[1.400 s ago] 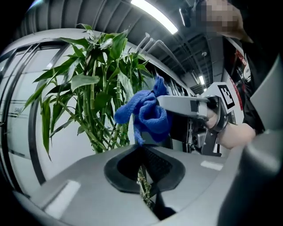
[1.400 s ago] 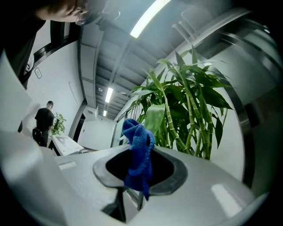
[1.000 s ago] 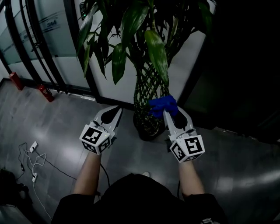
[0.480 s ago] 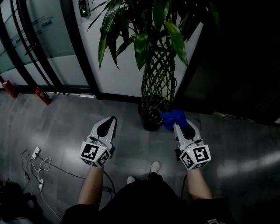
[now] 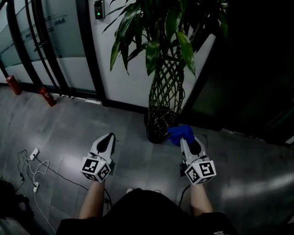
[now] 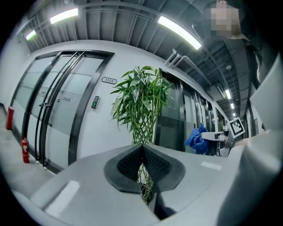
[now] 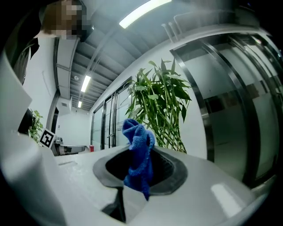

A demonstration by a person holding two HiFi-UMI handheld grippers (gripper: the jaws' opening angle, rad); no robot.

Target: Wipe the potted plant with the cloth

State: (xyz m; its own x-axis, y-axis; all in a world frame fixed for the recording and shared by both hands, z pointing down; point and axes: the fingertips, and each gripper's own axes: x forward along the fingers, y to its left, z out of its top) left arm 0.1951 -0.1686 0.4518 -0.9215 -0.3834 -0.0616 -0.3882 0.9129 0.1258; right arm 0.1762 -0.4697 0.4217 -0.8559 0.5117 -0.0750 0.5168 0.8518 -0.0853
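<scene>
Head view, contents by size.

Floor (image 5: 69, 133): grey glossy tiles, fills the lower half.

Glass doors (image 5: 41, 46): dark-framed, at 10 o'clock, next to a white wall panel.

Potted plant (image 5: 167, 87): braided lattice of stems topped with broad green leaves. Its dark pot (image 5: 158, 131) stands on the floor by the wall, at 12 o'clock from the person (image 5: 138, 211).

Left claw (image 5: 109, 137): at 7 o'clock, pointed toward the wall, well apart from the pot. The left gripper view shows its pads pressed together at the tips, clenched on nothing.

Right claw (image 5: 184, 138): at 5 o'clock, tip just beside the pot, on the pot's 4 o'clock side. It is clenched on the cloth (image 5: 180, 134).

Cloth: blue and bunched, pinched between the right claw's pads. In the right gripper view one fold stands above them and a tail hangs below. Contact with the pot cannot be told.

Fire extinguishers (image 5: 47, 96): two, red, at 9 to 10 o'clock, at the foot of the glass doors.

Cable (image 5: 32, 170): white, loose on the floor at 8 o'clock.

Keypad (image 5: 98, 8): green light, at 11 o'clock.
</scene>
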